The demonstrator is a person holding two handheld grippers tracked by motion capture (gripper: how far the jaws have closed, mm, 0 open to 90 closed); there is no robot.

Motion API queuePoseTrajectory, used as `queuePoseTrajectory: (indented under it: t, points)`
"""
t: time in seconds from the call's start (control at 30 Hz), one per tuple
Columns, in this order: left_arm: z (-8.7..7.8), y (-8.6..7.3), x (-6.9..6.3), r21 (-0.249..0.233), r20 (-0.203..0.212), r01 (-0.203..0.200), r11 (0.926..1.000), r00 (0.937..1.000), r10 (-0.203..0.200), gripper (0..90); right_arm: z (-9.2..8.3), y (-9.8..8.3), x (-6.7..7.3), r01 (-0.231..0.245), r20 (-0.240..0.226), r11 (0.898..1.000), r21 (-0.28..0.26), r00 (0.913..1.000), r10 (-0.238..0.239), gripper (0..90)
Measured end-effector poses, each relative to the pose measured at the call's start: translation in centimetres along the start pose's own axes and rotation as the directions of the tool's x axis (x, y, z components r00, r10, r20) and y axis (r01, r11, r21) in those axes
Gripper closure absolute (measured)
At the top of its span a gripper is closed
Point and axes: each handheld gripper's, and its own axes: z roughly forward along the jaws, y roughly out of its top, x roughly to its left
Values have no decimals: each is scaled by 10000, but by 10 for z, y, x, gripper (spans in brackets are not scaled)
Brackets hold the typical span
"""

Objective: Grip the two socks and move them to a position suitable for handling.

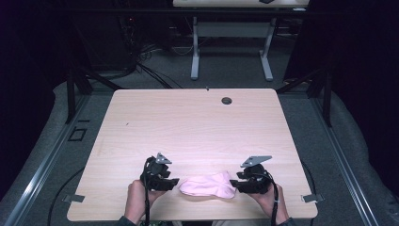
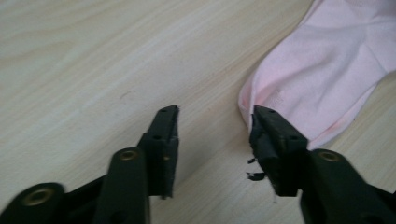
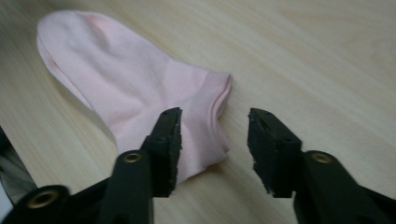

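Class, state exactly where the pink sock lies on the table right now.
In the high view the pink sock lies flat near the table's front edge, between the left gripper and right gripper.

The table point(image 1: 197, 122) is lit evenly from above; the room around is dark, and both gripper views look soft.

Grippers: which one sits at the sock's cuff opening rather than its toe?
The right gripper: the pink sock shows its banded cuff there; the left gripper faces the toe.

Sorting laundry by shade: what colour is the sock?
Pale pink sock, clearest in the right gripper view.
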Motion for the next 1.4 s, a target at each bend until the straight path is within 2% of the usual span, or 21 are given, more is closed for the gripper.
queuePoseTrajectory:
  t: [0.13, 0.23, 0.33, 0.47, 0.6, 0.7, 0.77, 0.87, 0.93, 1.0, 1.13, 1.2, 1.27, 1.3, 1.37, 1.4]
  points:
    - [-14, -2, 3, -610, -532, -27, 9981, 9986, -5, 286, -19, 0, -5, -23, 231, 9968, -797, 9997, 42, 296]
    - [-28, -5, 7, -1005, -991, -118, 9949, 9951, 18, 200, -32, -2, -10, -62, 626, 9928, -1198, 9979, 138, 178]
    - [-37, -10, 13, -1198, -1295, -109, 9927, 9916, -48, 152, -43, -6, -17, -83, 990, 9880, -1541, 9948, 238, 134]
    - [-45, -21, 28, -1301, -1768, 210, 9913, 9833, -440, 86, -54, -16, -31, -466, 1316, 9841, -1715, 9888, 698, 58]
    - [-46, -37, 47, -1375, -2206, 683, 9881, 9705, -978, 38, -60, -28, -45, -911, 1777, 9774, -1906, 9760, 1257, 19]
    - [-40, -51, 61, -1150, -2462, 1099, 9873, 9597, -1355, 4, -58, -38, -56, -1184, 1992, 9733, -1965, 9671, 1579, 16]
    - [-35, -60, 68, -1180, -2680, 1324, 9841, 9500, -1600, 3, -53, -46, -66, -1325, 2206, 9751, -1776, 9603, 1706, 7]
    - [-25, -73, 80, -1085, -2805, 1757, 9784, 9388, -1997, 2, -42, -59, -79, -1720, 2381, 9729, -1544, 9492, 2056, 0]
    - [-20, -81, 85, -1181, -2903, 1930, 9741, 9314, -2197, 2, -36, -66, -85, -1888, 2598, 9716, -1428, 9401, 2208, 0]
    - [-16, -86, 89, -1274, -3035, 1966, 9722, 9254, -2269, 2, -31, -71, -89, -1989, 2704, 9715, -1287, 9355, 2274, 0]
    - [-11, -91, 94, -1351, -2982, 2045, 9695, 9247, -2366, 2, -23, -78, -97, -2163, 3008, 9702, -1091, 9231, 2396, 0]
    - [-8, -93, 96, -1390, -2971, 2034, 9692, 9250, -2367, 0, -20, -81, -98, -2052, 3304, 9724, -1111, 9151, 2309, 0]
    - [-8, -95, 97, -1644, -2908, 2056, 9647, 9245, -2466, 0, -19, -82, -99, -2031, 3260, 9705, -1303, 9156, 2354, 0]
    - [-8, -97, 98, -1696, -2905, 1984, 9653, 9260, -2413, 0, -19, -83, -99, -1993, 3265, 9709, -1326, 9161, 2326, 0]
    - [-6, -102, 99, -2220, -2868, 1806, 9582, 9271, -2412, 0, -19, -84, -99, -1975, 3254, 9694, -1460, 9158, 2355, 0]
    - [-6, -102, 99, -2229, -2861, 1830, 9575, 9267, -2437, 0, -18, -84, -100, -1956, 3246, 9692, -1500, 9162, 2351, 0]
